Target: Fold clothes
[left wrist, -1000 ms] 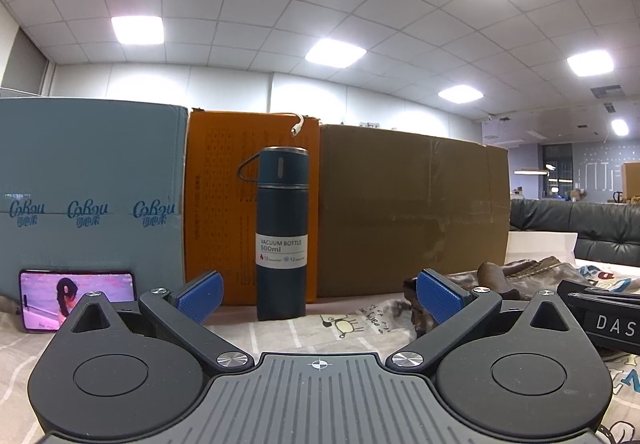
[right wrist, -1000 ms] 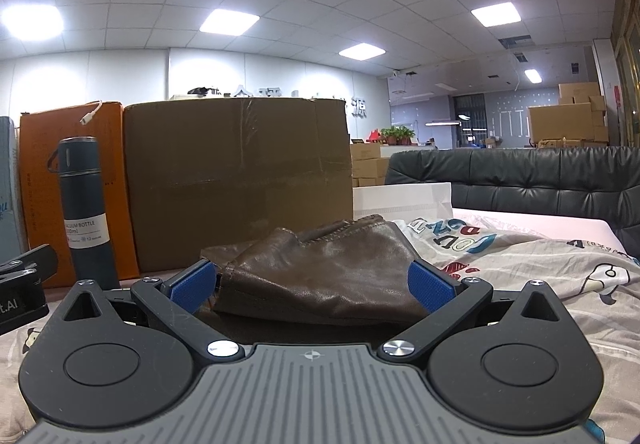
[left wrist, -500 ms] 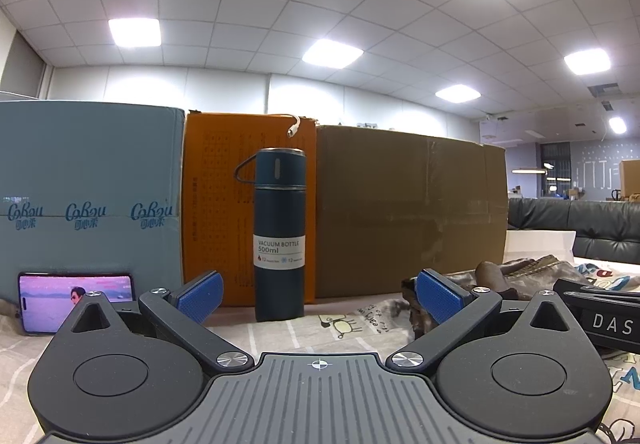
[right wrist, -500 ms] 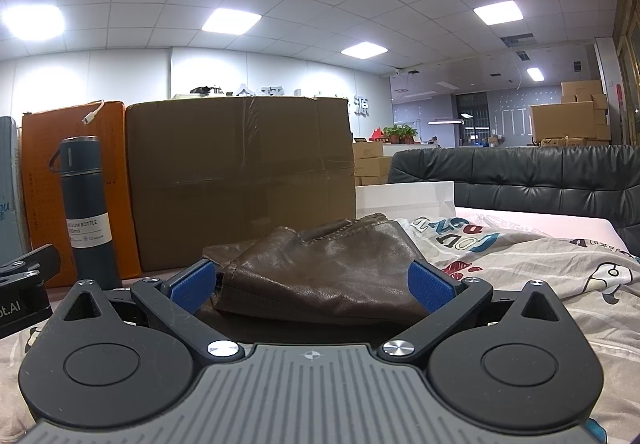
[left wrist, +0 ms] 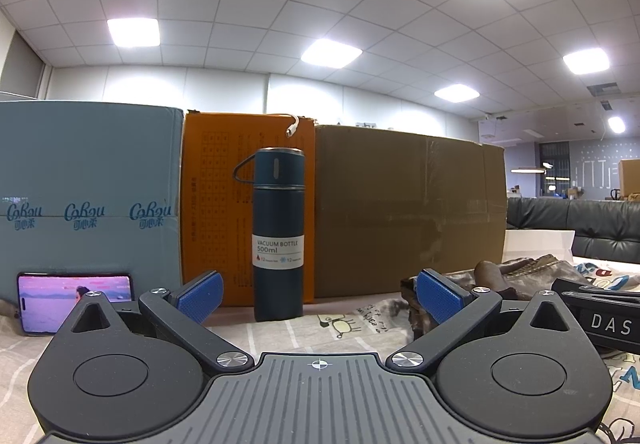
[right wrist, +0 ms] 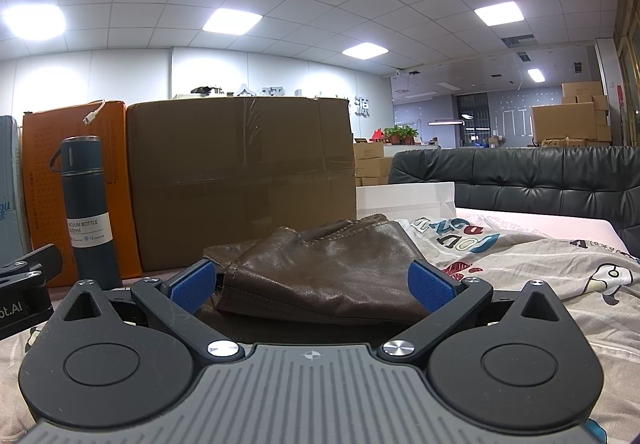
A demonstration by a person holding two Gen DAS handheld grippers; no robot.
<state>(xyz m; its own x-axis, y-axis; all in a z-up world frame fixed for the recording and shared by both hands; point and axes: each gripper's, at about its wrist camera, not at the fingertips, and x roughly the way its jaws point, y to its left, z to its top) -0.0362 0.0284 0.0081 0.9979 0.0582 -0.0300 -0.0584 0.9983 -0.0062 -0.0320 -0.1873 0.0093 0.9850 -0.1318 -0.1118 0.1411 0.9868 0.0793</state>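
Both claws gape, holding nothing. The brown garment point(right wrist: 320, 276) just ahead of the right claw point(right wrist: 312, 284) looks leathery, limp, perhaps slippery; pinch its near hem.

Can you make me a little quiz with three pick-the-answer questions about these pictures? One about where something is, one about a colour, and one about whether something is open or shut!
1. Where does the vacuum bottle stand?
A. In front of the orange box
B. On top of the brown cardboard box
C. On the black sofa

2. What colour is the folded garment in front of the right gripper?
A. Yellow
B. Brown
C. White

3. How is the left gripper?
A. Shut on the bottle
B. Shut on the phone
C. Open, holding nothing

Answers:
1. A: the bottle stands upright on the printed cloth with the orange box right behind it.
2. B: it looks like dark brown leather.
3. C: its blue pads sit wide apart with only empty space between them.
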